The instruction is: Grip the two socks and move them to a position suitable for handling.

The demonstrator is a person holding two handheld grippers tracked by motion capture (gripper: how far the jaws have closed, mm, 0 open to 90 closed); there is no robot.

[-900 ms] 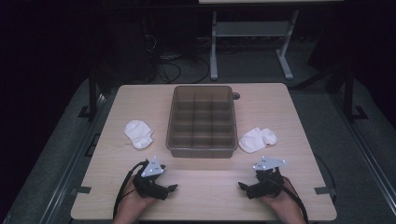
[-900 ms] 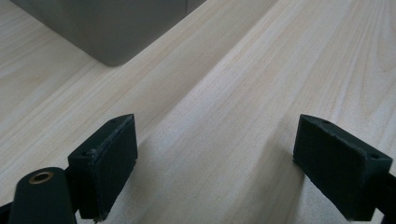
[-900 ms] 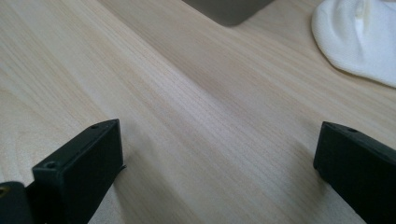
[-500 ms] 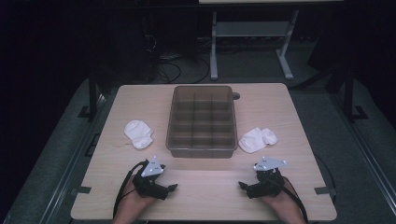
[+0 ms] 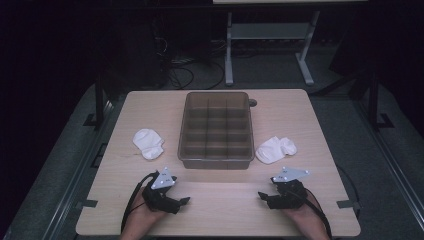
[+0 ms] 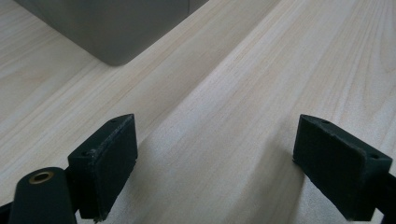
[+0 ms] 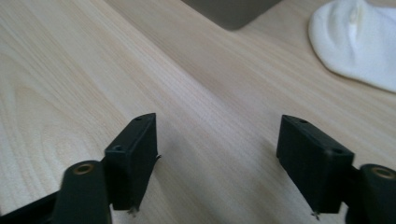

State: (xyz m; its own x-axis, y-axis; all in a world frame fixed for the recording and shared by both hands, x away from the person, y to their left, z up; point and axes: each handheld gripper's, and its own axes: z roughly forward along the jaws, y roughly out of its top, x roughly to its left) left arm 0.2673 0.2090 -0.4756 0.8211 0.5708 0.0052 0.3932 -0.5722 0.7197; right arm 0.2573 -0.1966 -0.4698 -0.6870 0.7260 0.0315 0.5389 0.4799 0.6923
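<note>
White socks are seen ahead of both grippers, left sock (image 5: 148,143) beyond the left gripper (image 5: 184,201), right sock (image 5: 275,149) just past the right gripper (image 5: 261,196) (jaws spread, nothing held), so a reach is judged next, toward the tray (image 5: 216,161).

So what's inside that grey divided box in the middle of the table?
The compartments of the grey divided box look empty in the high view. Near-wall cells are partly hidden, so small items there can't be ruled out.

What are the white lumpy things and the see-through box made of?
White bundles: probably soft knitted cloth, maybe socks; matte, rounded and folded. Divided box: likely smoky translucent plastic; its dividers show through smooth walls.
</note>
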